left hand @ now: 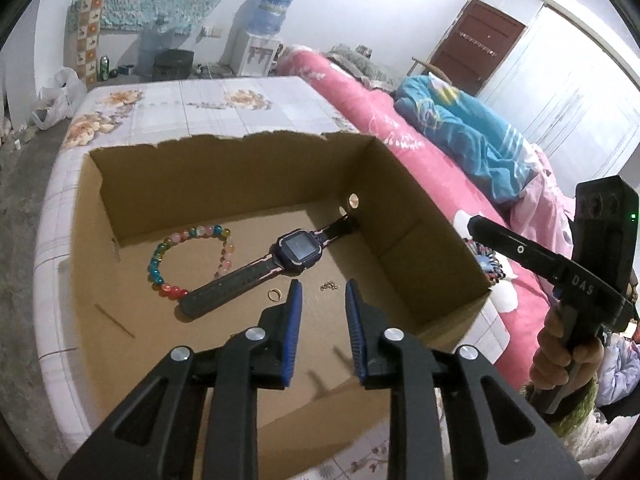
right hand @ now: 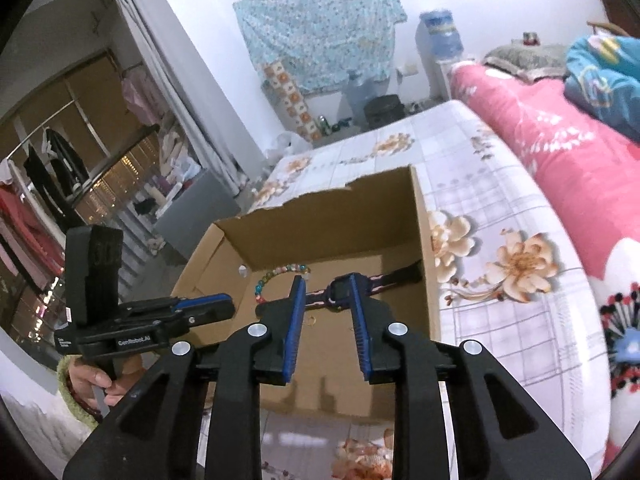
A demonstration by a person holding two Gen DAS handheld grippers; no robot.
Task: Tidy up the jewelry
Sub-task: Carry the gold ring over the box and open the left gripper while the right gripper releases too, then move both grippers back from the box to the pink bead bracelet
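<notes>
box [left hand: 432, 248] on the bed [left hand: 208, 100] | inside it: bracelet [left hand: 188, 260] at the back, watch [left hand: 276, 264] touching it on the right, ring [left hand: 274, 294] and tiny chain [left hand: 329, 286] just in front of the watch | my left claw [left hand: 321, 288] over the box, narrowly parted, empty | my right claw [right hand: 325, 283] likewise, nothing gripped

Black hand-held gripper [left hand: 322, 288] with blue ribbed pads, silver rivets; fuzzy green cuff [right hand: 74, 398].
</notes>
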